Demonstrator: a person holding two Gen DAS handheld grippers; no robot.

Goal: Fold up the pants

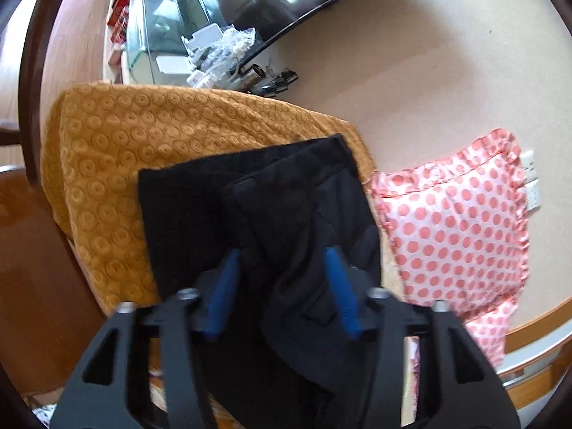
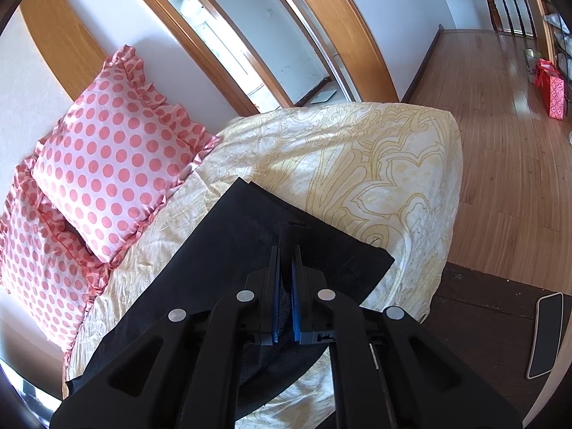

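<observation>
The bed (image 2: 375, 164), under a cream sheet with yellow line patterns, shows best in the right wrist view, which alone takes in the wood floor (image 2: 500, 143) and a red bag (image 2: 552, 94) far off. The left wrist view alone shows a mustard blanket (image 1: 143, 150) with ring patterns, and behind it a cluttered glass case that is hard to make out. The black pants (image 2: 250, 236) lie flat across the sheet, between the blanket and two pink dotted pillows (image 2: 111, 164); the left view shows only one pillow (image 1: 454, 228) clearly. In the left view the pants (image 1: 250, 207) are bunched and folded over themselves, their lower part hidden behind the left gripper (image 1: 282, 264). Its blue fingers (image 1: 225, 286) are spread wide apart above the cloth, and whether they touch it cannot be told. The right gripper (image 2: 286, 254) has its fingers (image 2: 275, 286) pressed nearly together, pinching a raised fold of the pants near one edge. A pale flat object at the right view's lower edge is cut off.
</observation>
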